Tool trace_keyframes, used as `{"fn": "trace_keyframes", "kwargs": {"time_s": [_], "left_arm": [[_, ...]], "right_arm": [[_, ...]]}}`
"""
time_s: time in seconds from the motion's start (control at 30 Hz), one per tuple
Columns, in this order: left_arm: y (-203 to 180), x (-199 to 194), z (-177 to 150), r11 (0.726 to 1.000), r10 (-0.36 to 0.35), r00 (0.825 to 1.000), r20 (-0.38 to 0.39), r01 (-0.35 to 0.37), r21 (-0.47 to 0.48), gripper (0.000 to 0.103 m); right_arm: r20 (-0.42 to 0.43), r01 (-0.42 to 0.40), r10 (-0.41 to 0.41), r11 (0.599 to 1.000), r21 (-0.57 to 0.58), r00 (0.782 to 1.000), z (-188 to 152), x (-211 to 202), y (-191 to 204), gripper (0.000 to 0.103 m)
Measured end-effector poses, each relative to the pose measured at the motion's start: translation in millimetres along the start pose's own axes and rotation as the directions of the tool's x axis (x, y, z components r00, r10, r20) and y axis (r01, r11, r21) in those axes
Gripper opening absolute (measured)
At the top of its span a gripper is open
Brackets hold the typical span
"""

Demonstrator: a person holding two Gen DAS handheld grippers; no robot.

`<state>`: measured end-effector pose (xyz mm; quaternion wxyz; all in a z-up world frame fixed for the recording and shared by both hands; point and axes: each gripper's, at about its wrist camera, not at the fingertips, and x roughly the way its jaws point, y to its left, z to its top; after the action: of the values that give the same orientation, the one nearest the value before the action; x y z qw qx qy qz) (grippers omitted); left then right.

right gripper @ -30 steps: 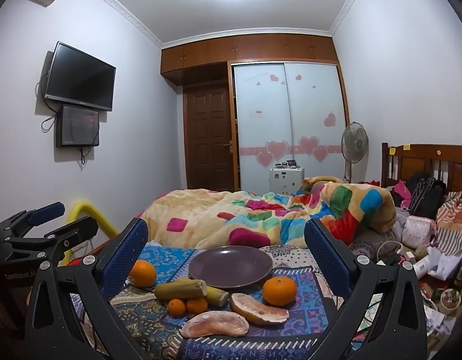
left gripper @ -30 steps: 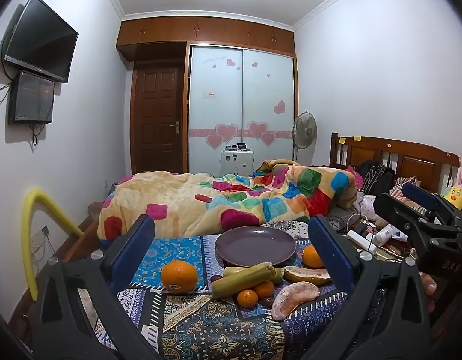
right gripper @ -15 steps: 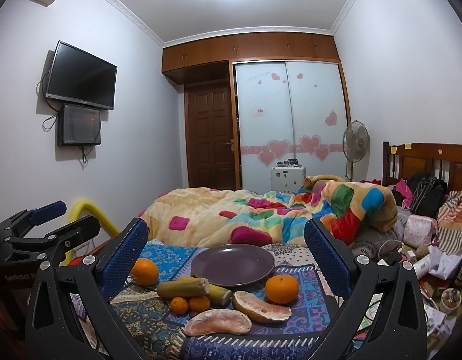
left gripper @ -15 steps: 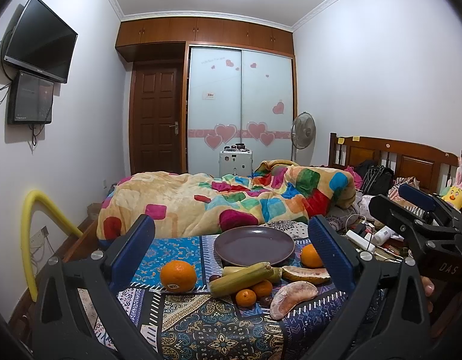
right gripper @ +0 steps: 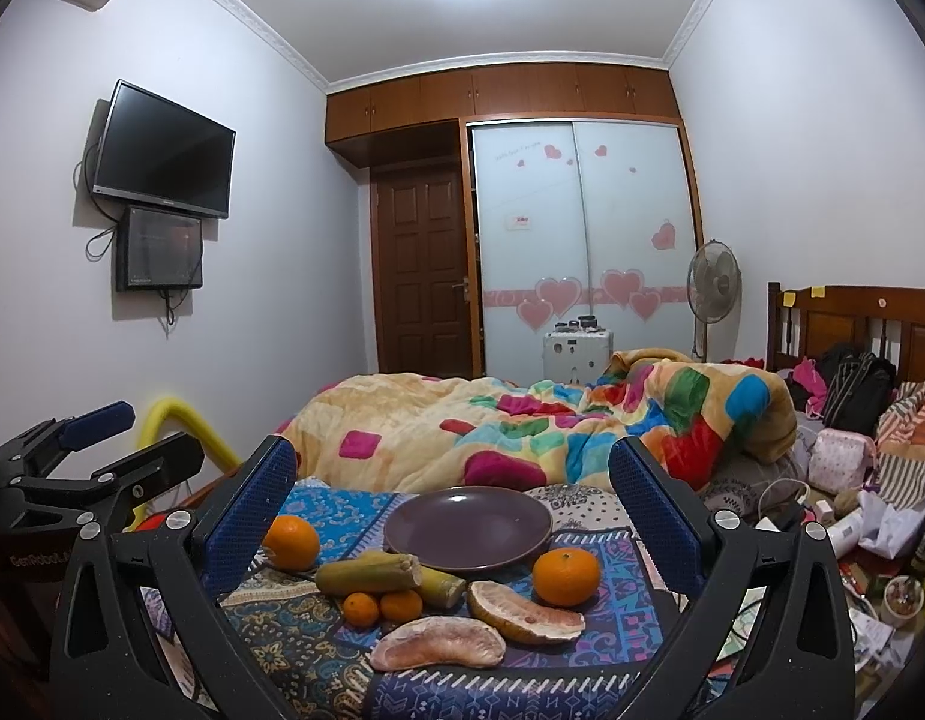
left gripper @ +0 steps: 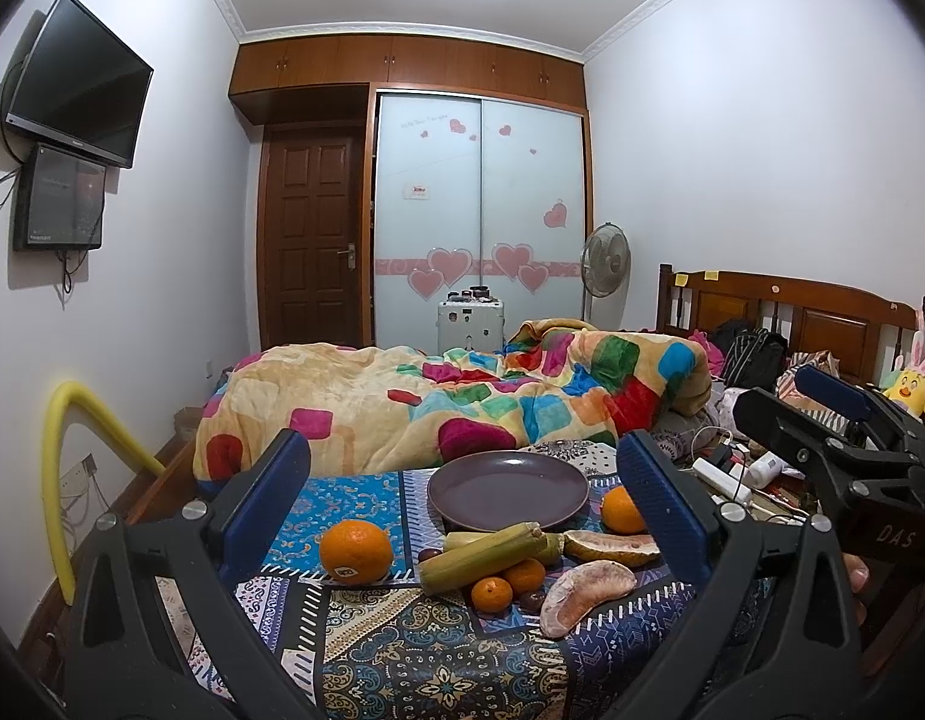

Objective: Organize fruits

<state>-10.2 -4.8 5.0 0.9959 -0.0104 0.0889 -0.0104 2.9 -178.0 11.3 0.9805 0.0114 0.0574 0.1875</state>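
A purple plate (left gripper: 508, 491) (right gripper: 467, 530) stands bare on a patterned cloth (left gripper: 402, 642) (right gripper: 282, 648). In front of it lie two large oranges (left gripper: 355, 551) (right gripper: 566, 568), two sugarcane pieces (left gripper: 480, 554) (right gripper: 368, 574), two small tangerines (left gripper: 492, 594) (right gripper: 360, 609) and two pomelo segments (left gripper: 585, 594) (right gripper: 438, 644). My left gripper (left gripper: 462, 498) is open and empty, held back from the fruit. My right gripper (right gripper: 453, 495) is open and empty too, a little to the right of the left one.
A bed with a colourful quilt (left gripper: 450, 396) lies behind the cloth. Bags, cables and clutter (right gripper: 840, 480) crowd the right side by the wooden headboard (left gripper: 780, 312). A yellow foam tube (left gripper: 60, 480) stands at the left wall. A fan (right gripper: 711, 291) stands by the wardrobe.
Both views have drifted slightly; the fruit sits marginally lower and closer in frame. Nothing was picked up or moved.
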Motion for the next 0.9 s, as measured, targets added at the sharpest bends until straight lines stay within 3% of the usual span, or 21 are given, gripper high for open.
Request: {"fn": "trace_keyframes", "kwargs": {"time_s": [0.9], "left_arm": [[4.3, 2.5, -0.2, 1.0, -0.011, 1.0, -0.004, 0.011, -0.005, 0.103]], "right_arm": [[-0.006, -0.002, 0.002, 1.0, 0.004, 1.0, -2.1, 1.9, 1.5, 0.103]]}}
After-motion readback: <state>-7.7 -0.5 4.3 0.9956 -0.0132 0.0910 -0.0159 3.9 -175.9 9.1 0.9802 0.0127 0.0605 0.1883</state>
